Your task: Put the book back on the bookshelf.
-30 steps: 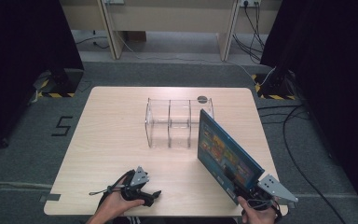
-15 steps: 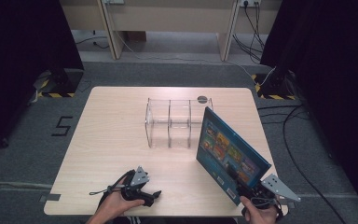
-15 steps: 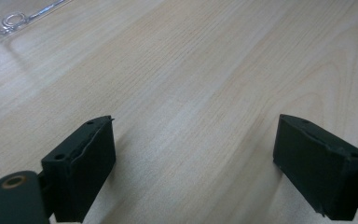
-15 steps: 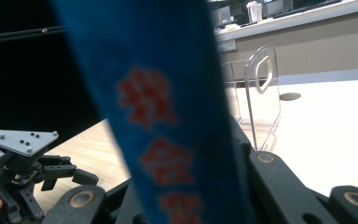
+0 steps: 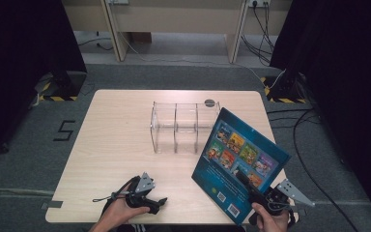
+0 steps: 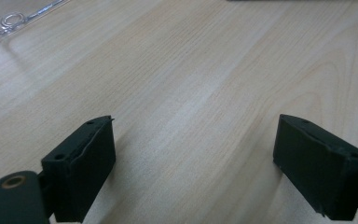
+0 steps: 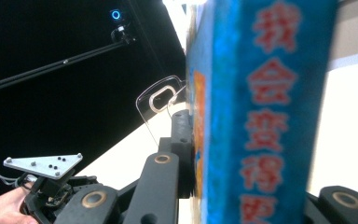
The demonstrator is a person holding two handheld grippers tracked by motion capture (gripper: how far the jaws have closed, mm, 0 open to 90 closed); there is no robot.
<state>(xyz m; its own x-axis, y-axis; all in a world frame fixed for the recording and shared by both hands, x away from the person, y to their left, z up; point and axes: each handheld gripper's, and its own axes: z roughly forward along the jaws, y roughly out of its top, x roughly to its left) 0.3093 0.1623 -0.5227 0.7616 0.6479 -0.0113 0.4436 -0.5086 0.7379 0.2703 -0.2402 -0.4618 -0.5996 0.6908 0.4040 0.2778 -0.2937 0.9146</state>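
Book (image 5: pixel 239 162) is standing tilted above the near right corner of the worktop (image 5: pixel 116 140), lifted clear, back cover facing the high camera, upper corner leaning toward the clear rack (image 5: pixel 181 126). Right hand-held gripper (image 5: pixel 251 191) is clamping it at the lower edge near the barcodes; its jaws have just been closing and are now pressing the cover from both sides, as the right gripper view shows along the spine (image 7: pixel 265 116). Gripping at a bottom edge is probably leaving the top free to go into a slot of the rack, which is sitting mid-worktop, empty, dividers upright, just beyond the book. Small dark disc (image 5: pixel 209 103) is lying behind the rack. Left hand-held gripper (image 5: pixel 157 205) is resting low on the near edge, well apart from the book, jaws wide open with bare wood between them (image 6: pixel 196 154); likely idling, or waiting to steady the rack.
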